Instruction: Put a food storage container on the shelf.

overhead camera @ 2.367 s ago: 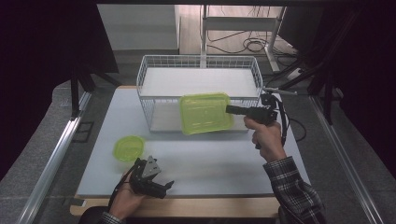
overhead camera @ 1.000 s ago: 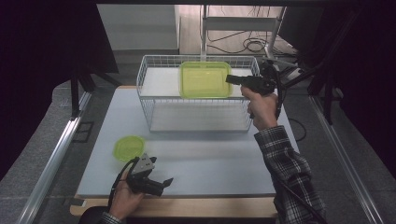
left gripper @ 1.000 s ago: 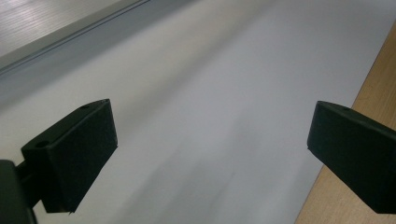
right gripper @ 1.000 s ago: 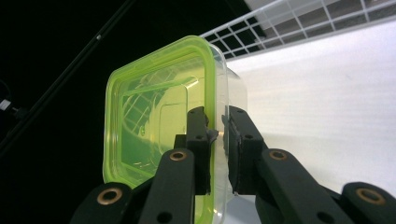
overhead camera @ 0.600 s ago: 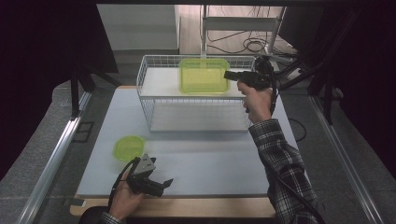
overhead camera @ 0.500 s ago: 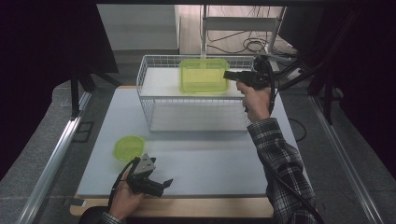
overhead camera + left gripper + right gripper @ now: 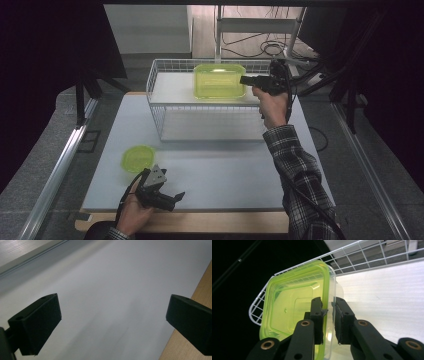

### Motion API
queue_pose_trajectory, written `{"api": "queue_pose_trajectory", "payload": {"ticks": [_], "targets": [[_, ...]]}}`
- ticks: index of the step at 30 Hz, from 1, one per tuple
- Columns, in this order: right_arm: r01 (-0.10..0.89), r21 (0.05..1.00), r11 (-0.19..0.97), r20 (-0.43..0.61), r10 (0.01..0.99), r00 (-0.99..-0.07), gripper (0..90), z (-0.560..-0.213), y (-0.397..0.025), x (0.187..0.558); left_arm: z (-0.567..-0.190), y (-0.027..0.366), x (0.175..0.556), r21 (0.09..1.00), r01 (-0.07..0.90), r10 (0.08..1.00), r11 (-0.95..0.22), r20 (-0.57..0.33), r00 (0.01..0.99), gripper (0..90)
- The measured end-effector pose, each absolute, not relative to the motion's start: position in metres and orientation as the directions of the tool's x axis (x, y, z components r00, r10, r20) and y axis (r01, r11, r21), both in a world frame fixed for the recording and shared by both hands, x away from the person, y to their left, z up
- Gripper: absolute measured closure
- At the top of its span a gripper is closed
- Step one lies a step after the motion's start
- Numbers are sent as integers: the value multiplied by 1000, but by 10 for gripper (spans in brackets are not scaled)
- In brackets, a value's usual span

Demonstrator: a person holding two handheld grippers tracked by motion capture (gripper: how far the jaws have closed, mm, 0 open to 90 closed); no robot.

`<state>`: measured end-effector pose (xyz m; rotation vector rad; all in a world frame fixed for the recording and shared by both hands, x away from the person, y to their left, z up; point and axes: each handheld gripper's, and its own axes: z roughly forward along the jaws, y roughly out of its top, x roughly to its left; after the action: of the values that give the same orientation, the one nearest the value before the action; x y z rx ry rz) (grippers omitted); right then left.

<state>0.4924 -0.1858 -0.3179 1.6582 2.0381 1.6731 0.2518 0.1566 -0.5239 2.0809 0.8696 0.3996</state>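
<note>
Inside the white wire basket (image 7: 165,107), toward its far right corner: a green square container (image 7: 219,81), gripped by its rim between the nearly closed jaws of the right gripper (image 7: 249,80), tilted, contents hard to make out. Near the tabletop's (image 7: 225,170) front-left corner: a small round green lid (image 7: 137,157), flat, just beyond the left gripper (image 7: 176,199). Left jaws spread wide over bare white surface, holding nothing. Container's near end cut off in the right gripper view.
</note>
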Motion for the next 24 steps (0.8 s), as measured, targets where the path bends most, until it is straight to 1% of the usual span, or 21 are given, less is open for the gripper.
{"api": "queue_pose_trajectory", "payload": {"ticks": [1,6,11,13,17,19,21,24], "targets": [[681,723,-121,529,730,-432,749,-318,-185,494,-524,157,252,793,441,704,-420,-22,710,0],[676,729,-102,506,745,-434,731,-318,-183,498,-524,157,252,789,441,702,-427,-19,712,0],[659,750,-49,442,780,-444,699,-316,-179,501,-524,157,252,791,442,705,-424,-18,709,0],[659,751,-41,434,782,-447,696,-316,-179,502,-524,157,252,790,442,705,-424,-19,709,0],[658,753,-20,418,786,-455,651,-318,-177,506,-524,157,252,790,442,705,-424,-19,709,0],[653,757,-18,407,795,-450,614,-318,-177,507,-524,157,252,788,442,703,-428,-17,711,0],[637,771,2,375,807,-456,604,-317,-175,506,-524,157,251,789,443,703,-426,-19,711,0],[632,775,16,358,812,-460,583,-316,-174,506,-524,157,251,789,442,703,-427,-18,711,0]]}}
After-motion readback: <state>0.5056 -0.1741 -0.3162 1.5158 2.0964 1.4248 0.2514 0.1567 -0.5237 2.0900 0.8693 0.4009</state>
